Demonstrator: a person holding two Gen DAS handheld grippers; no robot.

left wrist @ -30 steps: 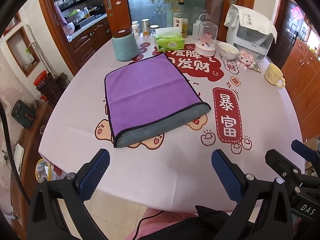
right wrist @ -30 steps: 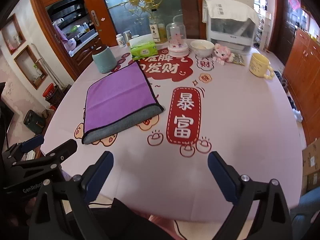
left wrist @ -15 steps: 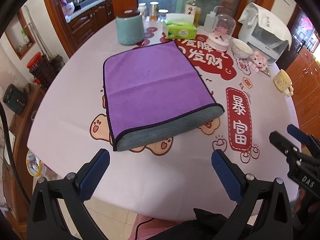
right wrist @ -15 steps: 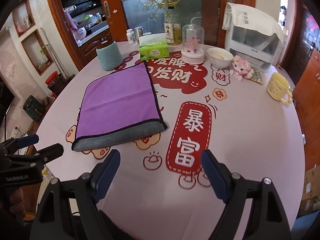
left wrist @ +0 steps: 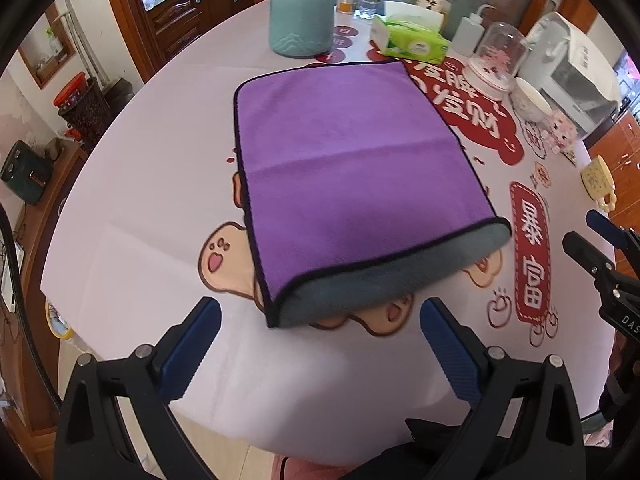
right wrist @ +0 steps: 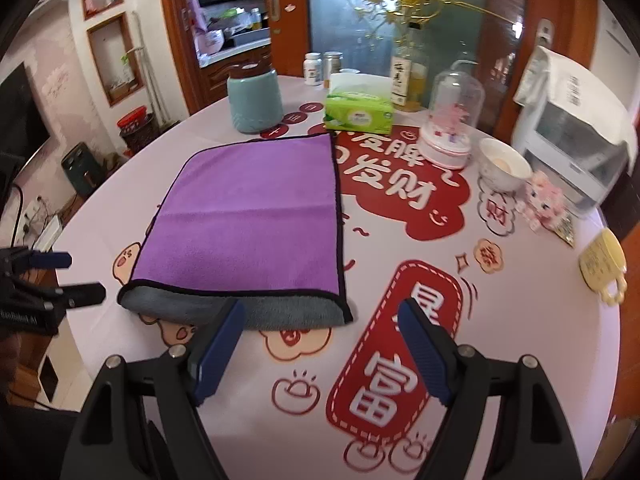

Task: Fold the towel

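Lying flat on the printed tablecloth (left wrist: pixel 132 184), the towel (left wrist: pixel 344 176) shows its purple face up with a black hem, and a grey band of the underlayer pokes out along its near edge, so it looks already doubled once; a faint crease runs across the purple about midway. Just short of that near edge hangs the left gripper (left wrist: pixel 320 344), its blue pads spread wide and holding nothing, roughly straddling the towel's near-left corner; the right gripper (right wrist: pixel 320 344), also spread and empty, hangs just short of the near-right corner, one finger overlapping the grey band in its own view, though whether it touches I cannot tell.

Risks, as I judge them: a pinch that catches only the purple layer would peel it off the grey one and undo the fold; a pinch that bites too low could snag the tablecloth and drag it; uneven lifting by the two grippers would skew the next fold, since the layers are already offset.

Beyond the towel's far edge stand a teal jar (right wrist: pixel 254 98) and a green tissue pack (right wrist: pixel 358 114), both near it; a fold thrown too far could knock them. Beyond the far-right corner sit a glass dome (right wrist: pixel 454 112) and a white bowl (right wrist: pixel 502 166), and well off to the towel's right a yellow mug (right wrist: pixel 602 264), out of harm unless the cloth is tugged.
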